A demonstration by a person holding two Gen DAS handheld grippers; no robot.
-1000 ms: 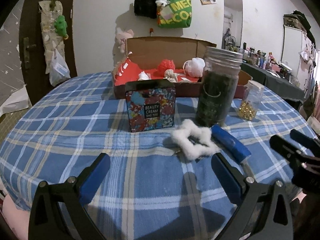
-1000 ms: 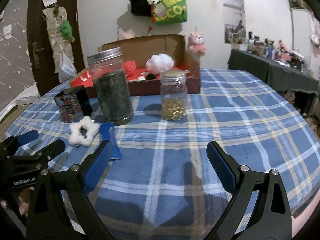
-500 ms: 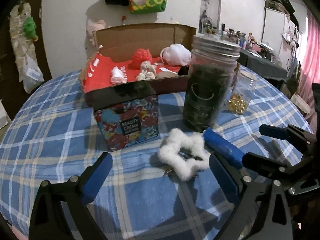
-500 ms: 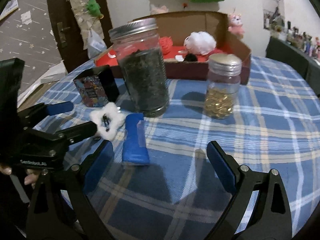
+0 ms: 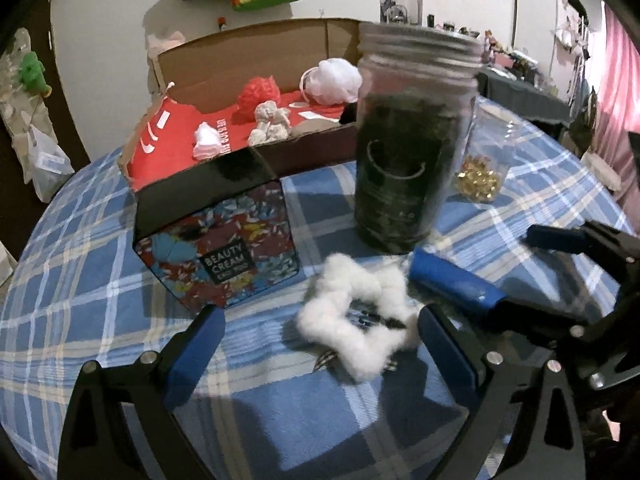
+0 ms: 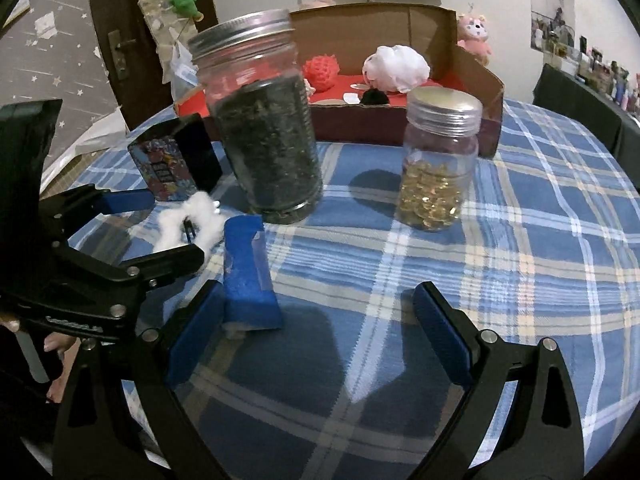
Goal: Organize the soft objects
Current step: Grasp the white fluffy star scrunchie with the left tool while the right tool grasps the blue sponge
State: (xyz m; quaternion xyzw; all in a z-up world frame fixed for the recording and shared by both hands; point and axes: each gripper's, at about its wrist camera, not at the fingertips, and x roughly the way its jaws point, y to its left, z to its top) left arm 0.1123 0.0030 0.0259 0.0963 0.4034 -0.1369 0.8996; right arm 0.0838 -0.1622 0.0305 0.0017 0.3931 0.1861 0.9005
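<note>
While both claws gape wide, the tall jar (image 6: 266, 120) holds dark leaves, the small jar (image 6: 440, 160) golden beads.

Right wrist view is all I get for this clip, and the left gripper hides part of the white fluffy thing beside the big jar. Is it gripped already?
Observer: No. In the left wrist view, the white fluffy scrunchie lies flat on the tablecloth as a whole ring. It sits between the fingertips of the left gripper, whose jaws stand wide open.
Operator: The big jar blocks part of the cardboard box. Is anything soft behind it?
Observer: Yes. A small beige plush figure sits on the red lining near the box's front wall.
</note>
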